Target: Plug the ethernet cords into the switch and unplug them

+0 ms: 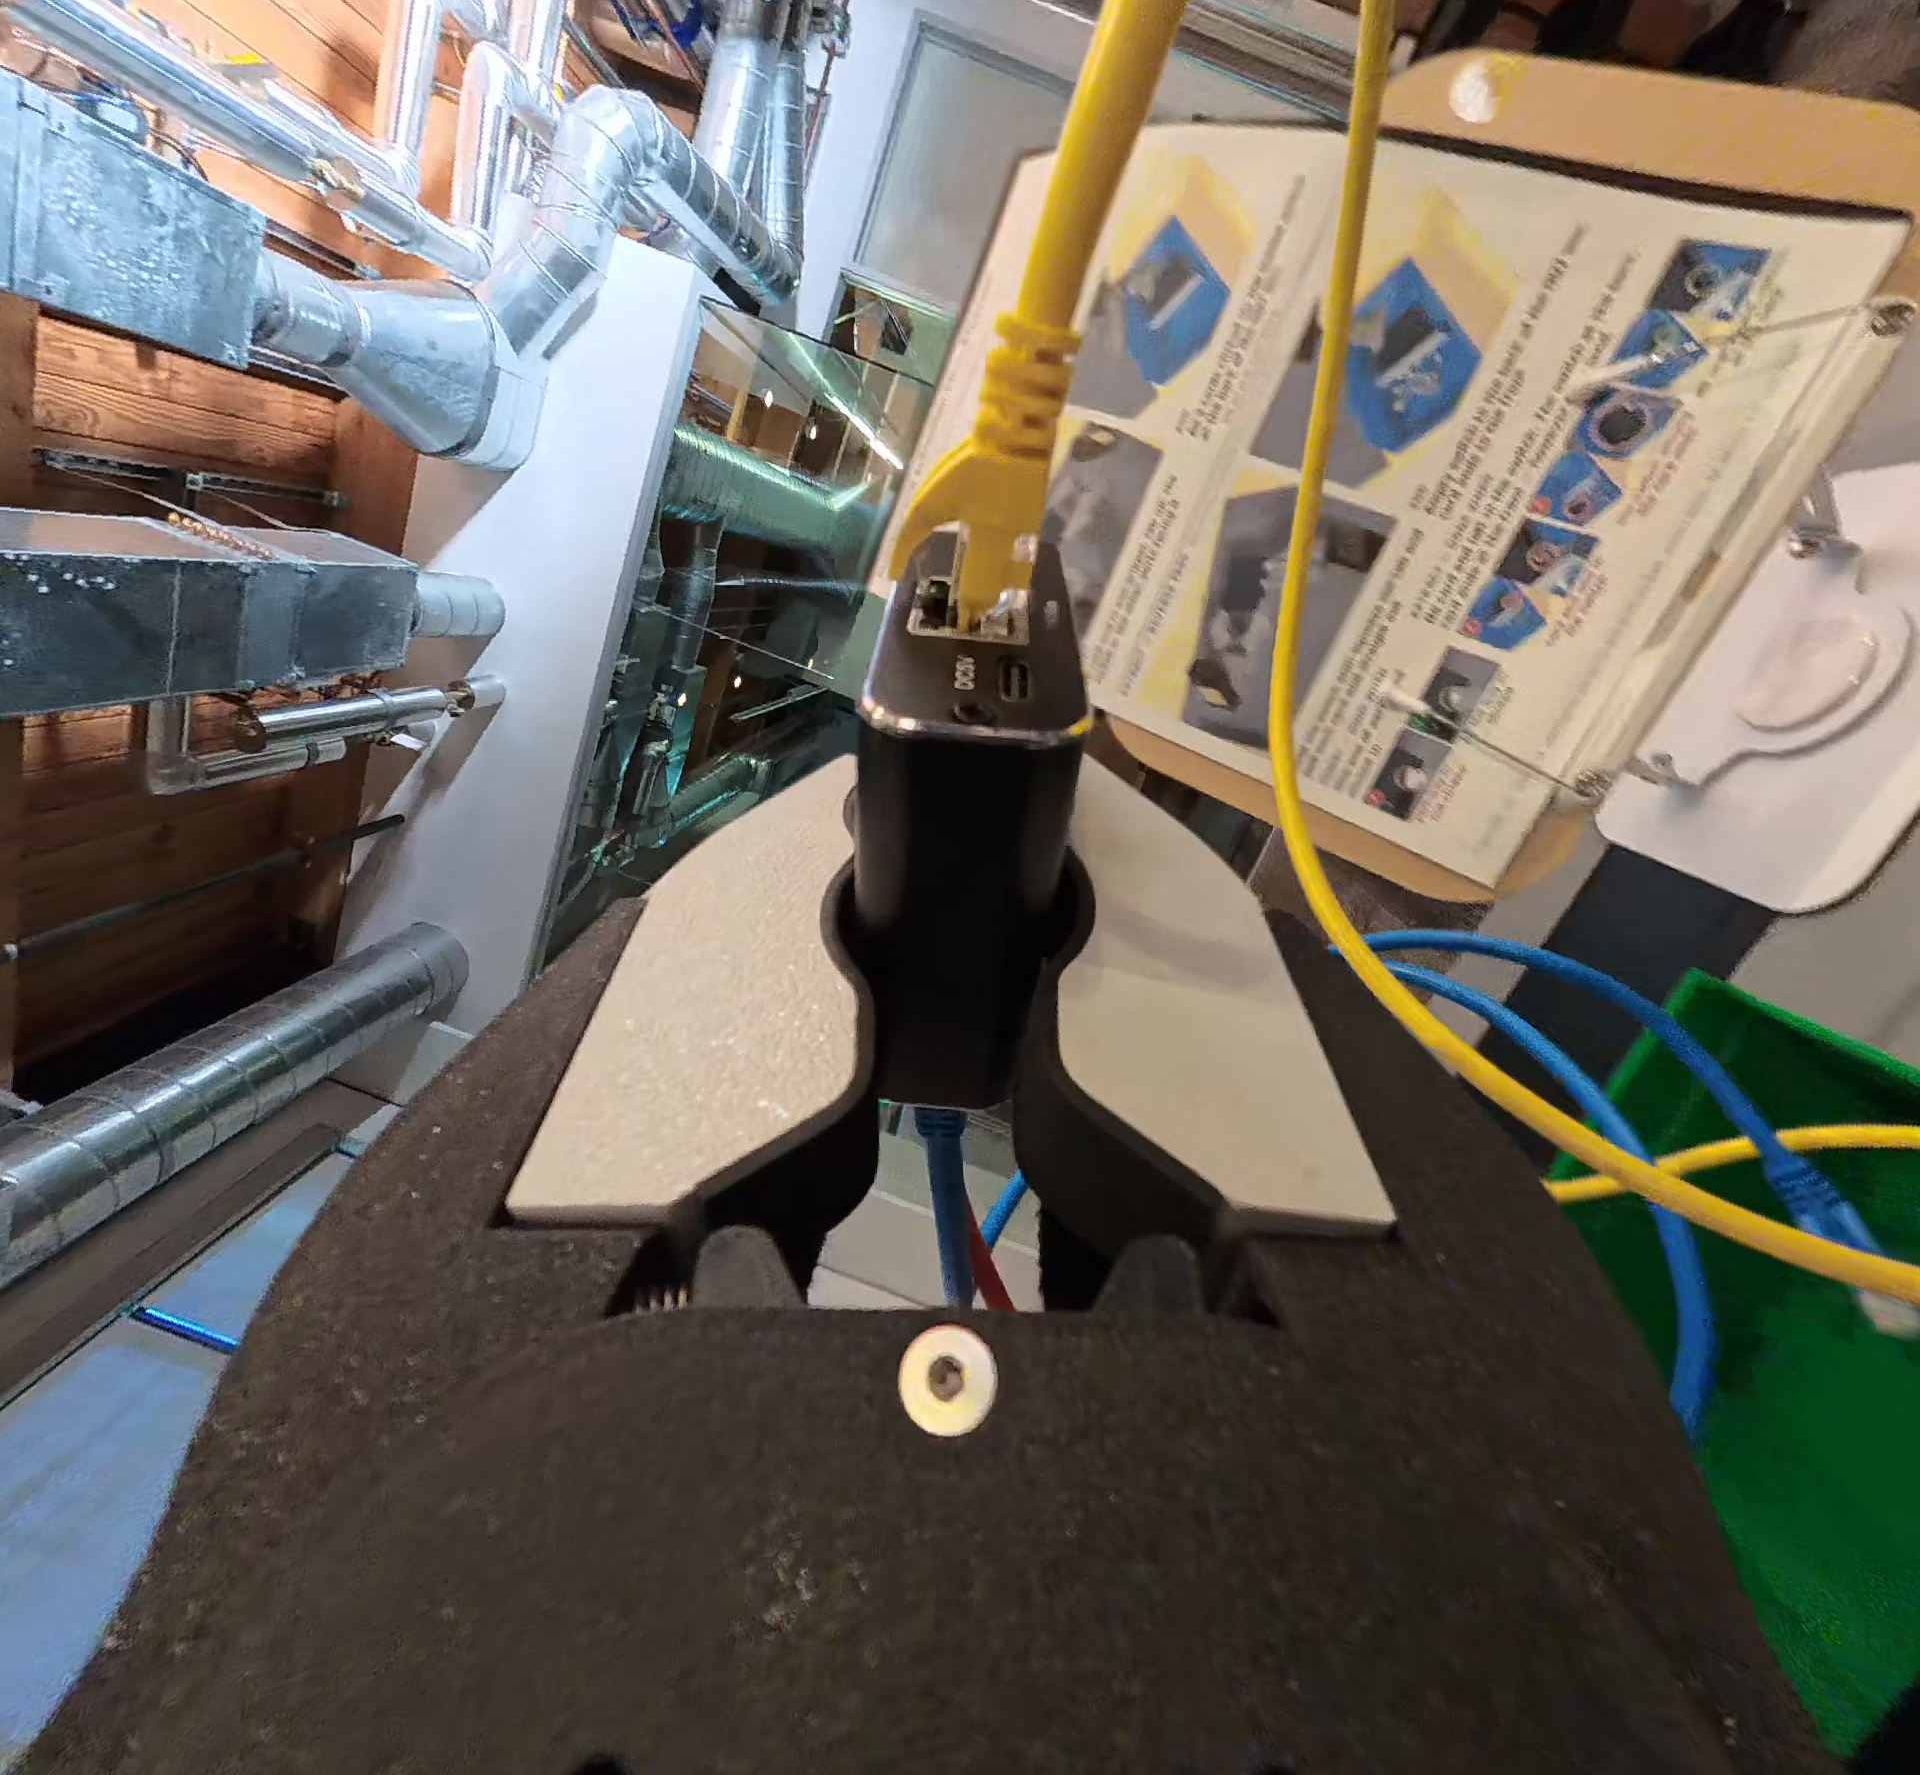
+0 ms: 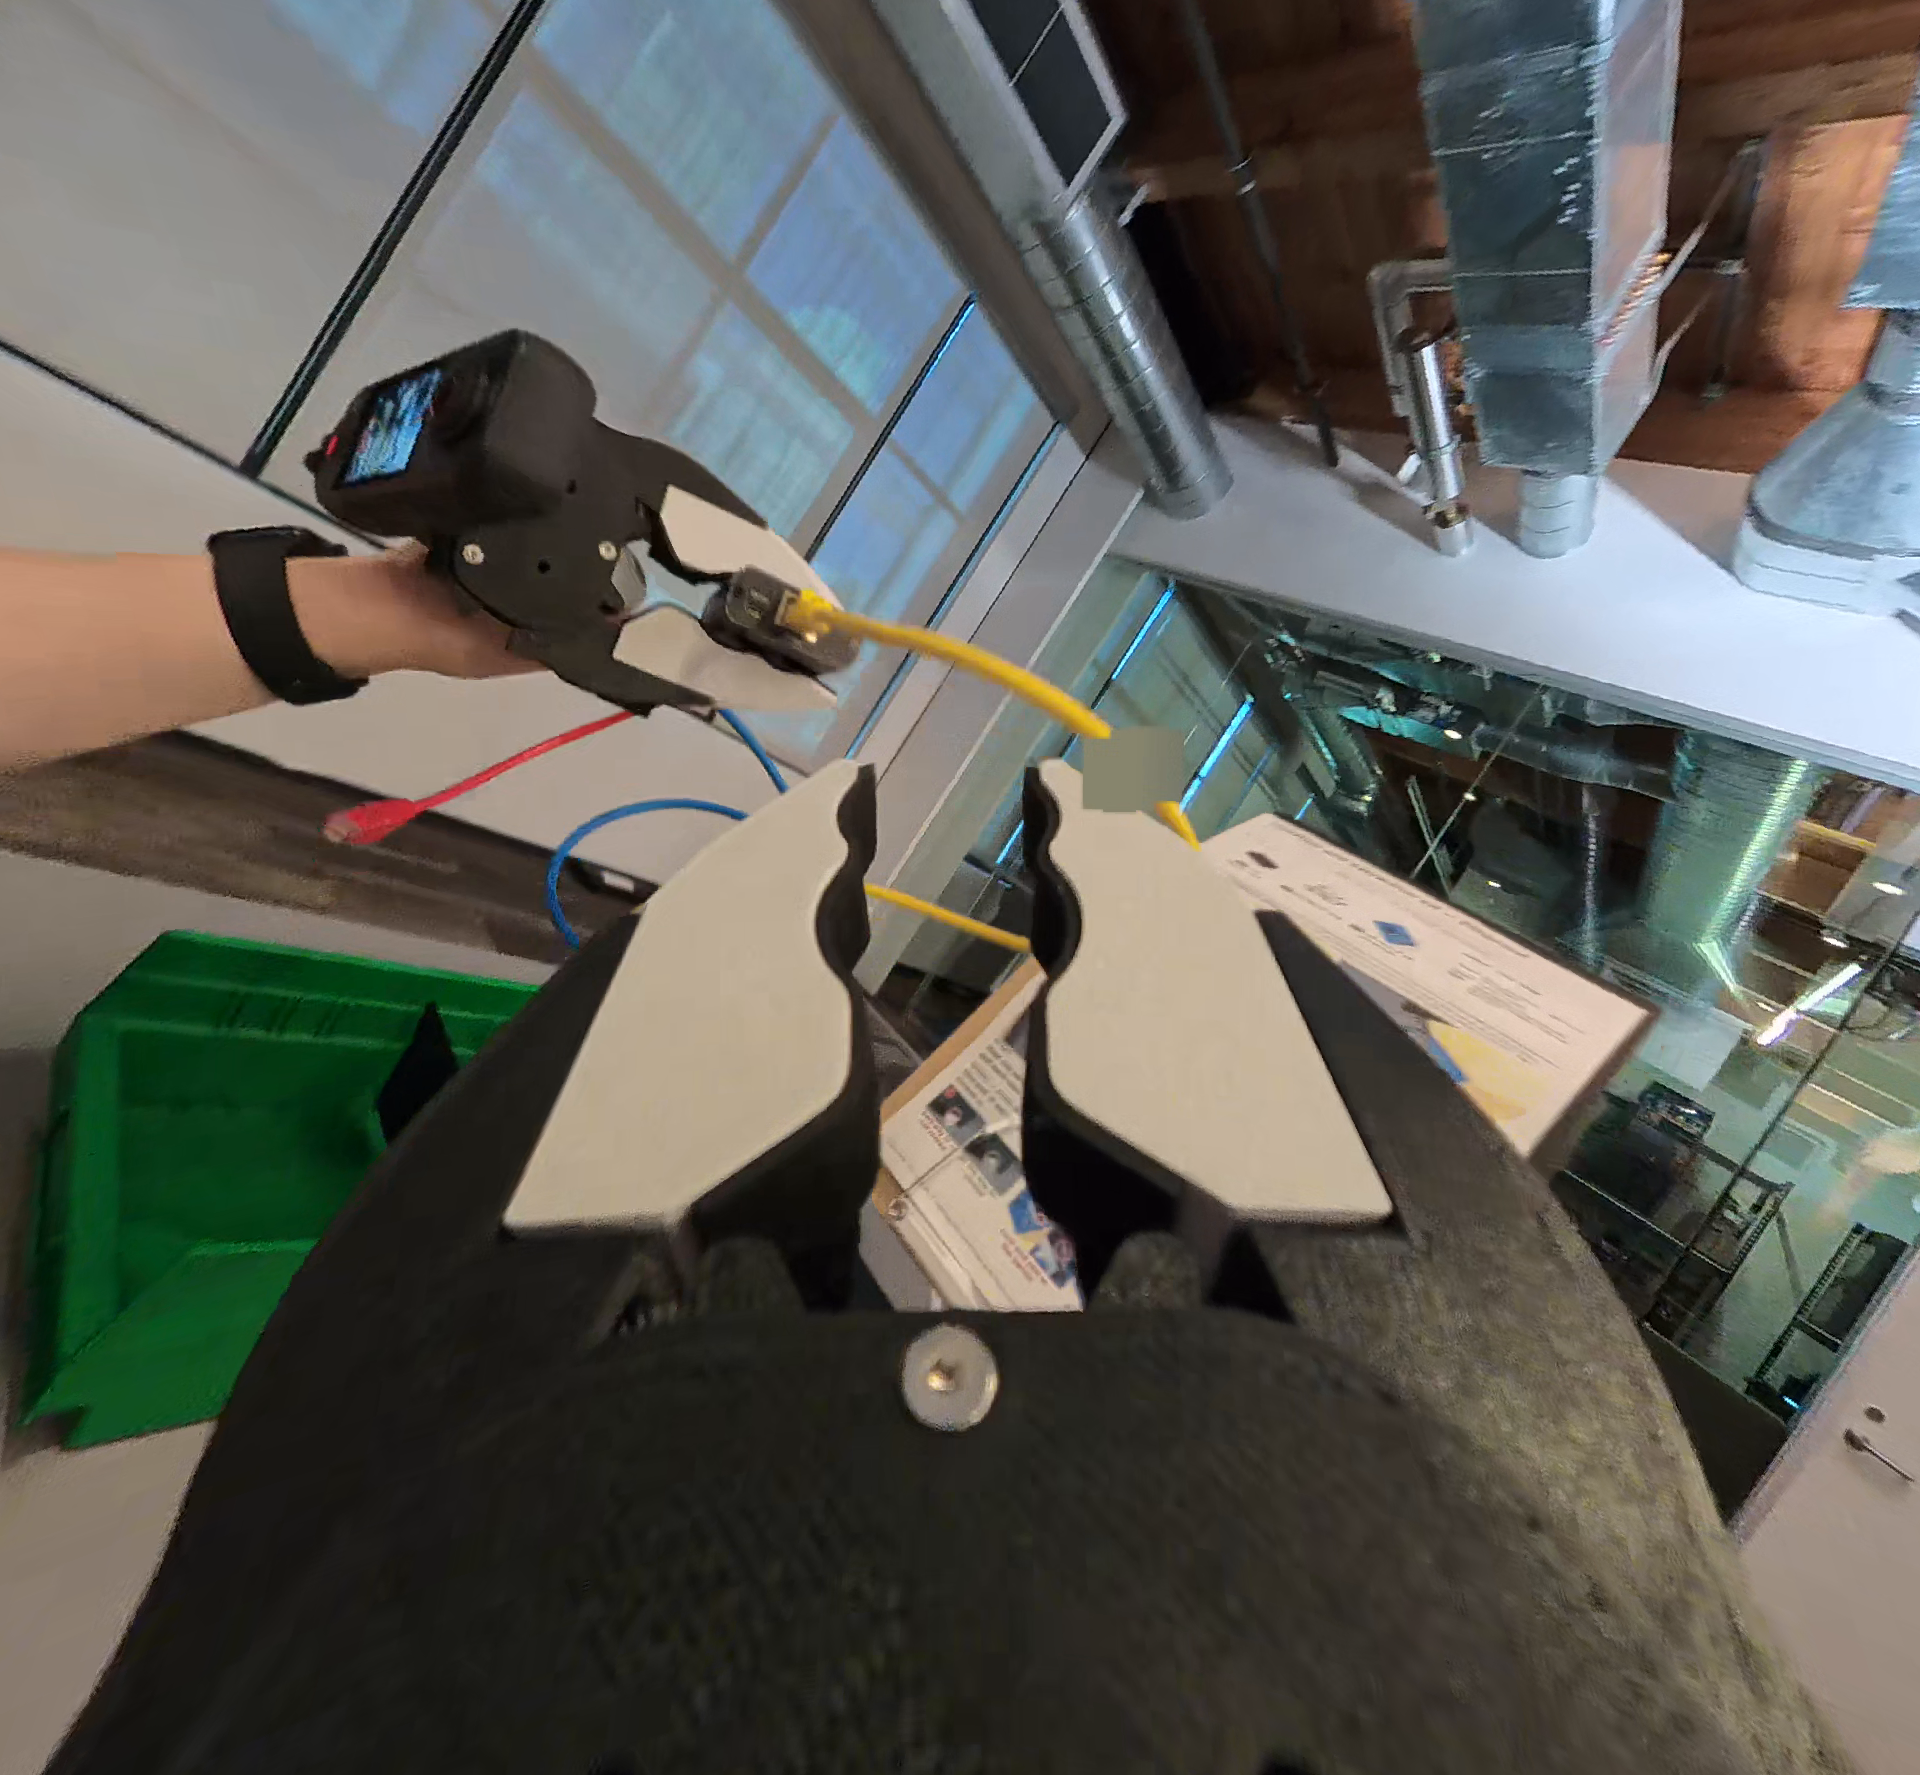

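Left wrist view: my left claw (image 1: 961,904) is clamped on the black switch (image 1: 966,852), which stands out ahead between the pads with its port face pointing away from me. One yellow ethernet cord (image 1: 1091,167) is seated in a port at the far end — its yellow plug (image 1: 997,499) sits square in the socket, boot and latch tab showing. The ports on either side of it look empty. Behind the switch, near my palm, a blue cord (image 1: 951,1206) and a sliver of red run out of its rear end; whether those are plugged in I cannot tell.

Right wrist view: my right claw (image 2: 951,790) is parted a little and holds nothing. The yellow cord passes just beyond its tips. Off to the left and farther ahead, the left claw shows with the switch; below it a red cord (image 2: 457,790) hangs with its plug free in the air.

Low down beside me, a green bin (image 2: 208,1154); past the claw tips, an instruction board (image 1: 1455,499).

Judgement: one cord is in, red is not, blue unclear — unplugging is left.
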A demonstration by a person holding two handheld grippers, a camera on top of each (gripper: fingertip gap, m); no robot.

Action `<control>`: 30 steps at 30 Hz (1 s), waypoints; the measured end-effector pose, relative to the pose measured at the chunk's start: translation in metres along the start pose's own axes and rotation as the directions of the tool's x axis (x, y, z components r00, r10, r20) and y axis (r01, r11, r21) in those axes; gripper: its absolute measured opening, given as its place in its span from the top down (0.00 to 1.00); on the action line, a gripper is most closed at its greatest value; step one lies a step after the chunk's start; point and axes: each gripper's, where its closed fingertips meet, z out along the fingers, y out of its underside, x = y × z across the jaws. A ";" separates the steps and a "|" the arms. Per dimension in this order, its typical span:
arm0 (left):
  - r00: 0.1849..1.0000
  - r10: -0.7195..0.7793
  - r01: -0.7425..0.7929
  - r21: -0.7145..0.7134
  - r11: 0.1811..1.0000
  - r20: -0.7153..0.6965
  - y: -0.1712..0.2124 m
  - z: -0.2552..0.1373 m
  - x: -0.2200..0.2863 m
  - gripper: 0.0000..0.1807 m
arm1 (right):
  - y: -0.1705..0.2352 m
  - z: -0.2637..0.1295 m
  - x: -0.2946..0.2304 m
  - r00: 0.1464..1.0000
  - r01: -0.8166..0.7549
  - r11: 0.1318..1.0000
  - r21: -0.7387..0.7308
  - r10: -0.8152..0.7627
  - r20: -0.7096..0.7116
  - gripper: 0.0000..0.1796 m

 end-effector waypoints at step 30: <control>0.885 -0.158 0.390 0.512 0.765 -0.438 -0.086 -0.016 0.106 0.86 | 0.074 -0.095 0.046 0.975 -0.119 0.905 -0.408 0.185 0.126 0.86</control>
